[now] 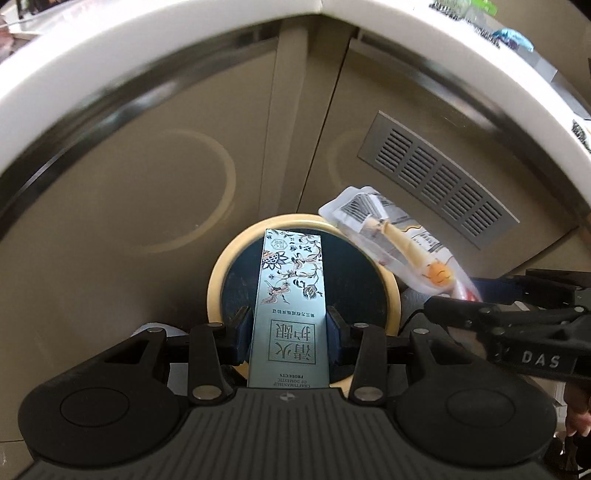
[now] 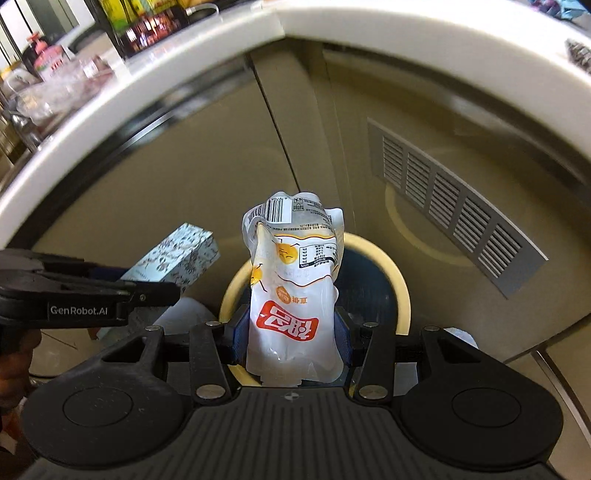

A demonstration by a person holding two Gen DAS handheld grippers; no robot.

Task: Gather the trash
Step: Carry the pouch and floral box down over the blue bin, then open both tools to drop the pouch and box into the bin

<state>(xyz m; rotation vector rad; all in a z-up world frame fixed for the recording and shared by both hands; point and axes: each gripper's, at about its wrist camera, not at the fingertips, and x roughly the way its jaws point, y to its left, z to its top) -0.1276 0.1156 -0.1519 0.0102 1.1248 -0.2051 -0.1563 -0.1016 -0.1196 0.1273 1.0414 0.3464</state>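
Note:
My left gripper [image 1: 290, 328] is shut on a long pale blue floral box [image 1: 290, 288] and holds it over the round trash bin with a yellow rim [image 1: 216, 280] and a dark inside. My right gripper [image 2: 291, 332] is shut on a white snack pouch with red and orange print [image 2: 293, 295] and holds it above the same bin [image 2: 400, 288]. The pouch [image 1: 399, 243] and the right gripper show at the right of the left wrist view. The box [image 2: 177, 254] and the left gripper show at the left of the right wrist view.
The bin stands on the floor in front of beige cabinet doors [image 1: 147, 184] under a white countertop edge [image 1: 110, 48]. A grey vent grille [image 1: 439, 177] is set in the right door. Bottles and packets [image 2: 140, 26] stand on the counter.

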